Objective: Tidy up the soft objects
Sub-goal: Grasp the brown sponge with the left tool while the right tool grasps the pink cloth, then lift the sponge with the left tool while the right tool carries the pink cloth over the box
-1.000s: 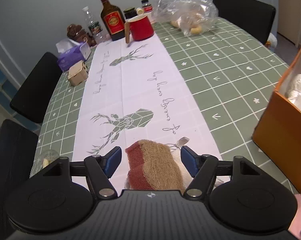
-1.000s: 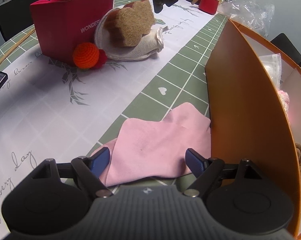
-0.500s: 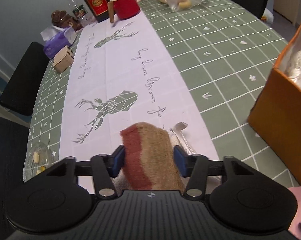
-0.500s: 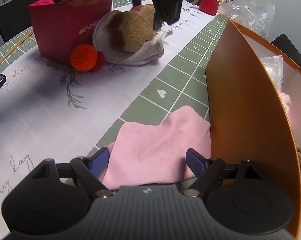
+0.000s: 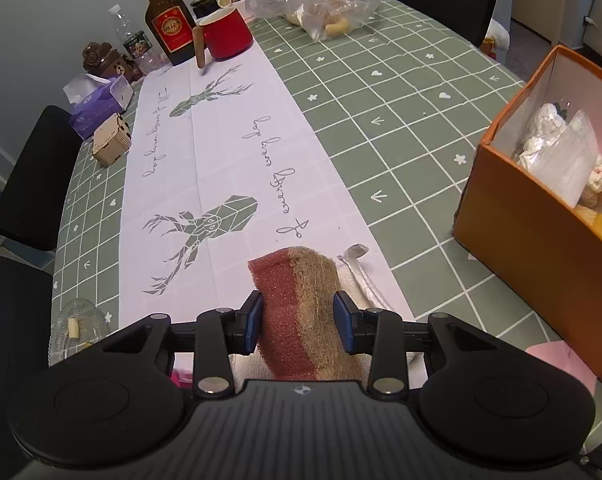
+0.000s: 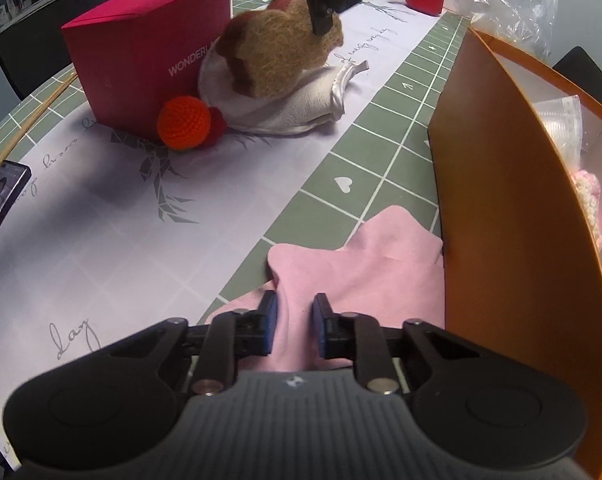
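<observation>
Two light, yielding things: your left tongs (image 5: 299,316) are closing on the red-and-tan scouring sponge (image 5: 301,304) mid-desk, your right tongs (image 6: 293,320) closing, bunching the limp pink cloth (image 6: 365,256) beside the orange box (image 6: 501,200).

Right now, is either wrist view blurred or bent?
Left wrist view: sharp, fisheye curves the green checked tablecloth. Right wrist view: the brown-and-maroon scouring sponge and left gripper are motion-blurred; the pink cloth is sharp.

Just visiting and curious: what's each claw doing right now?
Left gripper closing on sponge. Right gripper closing, pinching pink cloth. Orange box beside cloth, nothing in the way.
</observation>
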{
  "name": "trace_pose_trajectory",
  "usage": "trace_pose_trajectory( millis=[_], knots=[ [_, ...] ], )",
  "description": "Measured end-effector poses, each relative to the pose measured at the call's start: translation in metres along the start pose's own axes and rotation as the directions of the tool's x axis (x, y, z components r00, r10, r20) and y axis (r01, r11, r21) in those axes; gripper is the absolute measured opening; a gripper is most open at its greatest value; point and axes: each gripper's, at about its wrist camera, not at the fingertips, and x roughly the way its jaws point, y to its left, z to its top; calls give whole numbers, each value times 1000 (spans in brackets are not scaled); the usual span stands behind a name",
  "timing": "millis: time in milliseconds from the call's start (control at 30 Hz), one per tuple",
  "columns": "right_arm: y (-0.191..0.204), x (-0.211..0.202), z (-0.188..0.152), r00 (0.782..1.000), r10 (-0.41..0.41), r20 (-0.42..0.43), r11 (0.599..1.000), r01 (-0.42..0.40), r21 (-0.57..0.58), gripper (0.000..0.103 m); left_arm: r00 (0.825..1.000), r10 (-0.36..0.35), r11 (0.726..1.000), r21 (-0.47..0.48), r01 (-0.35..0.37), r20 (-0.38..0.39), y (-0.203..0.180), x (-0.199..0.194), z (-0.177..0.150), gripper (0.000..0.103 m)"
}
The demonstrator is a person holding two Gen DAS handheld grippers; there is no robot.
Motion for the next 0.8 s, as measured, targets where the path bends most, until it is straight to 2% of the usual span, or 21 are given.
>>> trace_pose_trajectory(
  millis=[133,267,500,800],
  knots=[
    [-5,0,1,1000,-4,-5,1000,5,20,0,1000,-2,1000,-3,2,17,6,-14,-1,43],
    [-8,-5,2,1000,-2,6,999,2,41,0,999,-3,1000,3,2,39,11,-33,-4,42],
    [-19,-38,16,995,8,99,994,-19,110,0,996,-2,1000,-3,2,86,23,-68,-5,42],
    [-34,-69,19,987,-34,159,986,7,169,0,990,-15,1000,12,13,137,22,-107,-9,42]
  ],
)
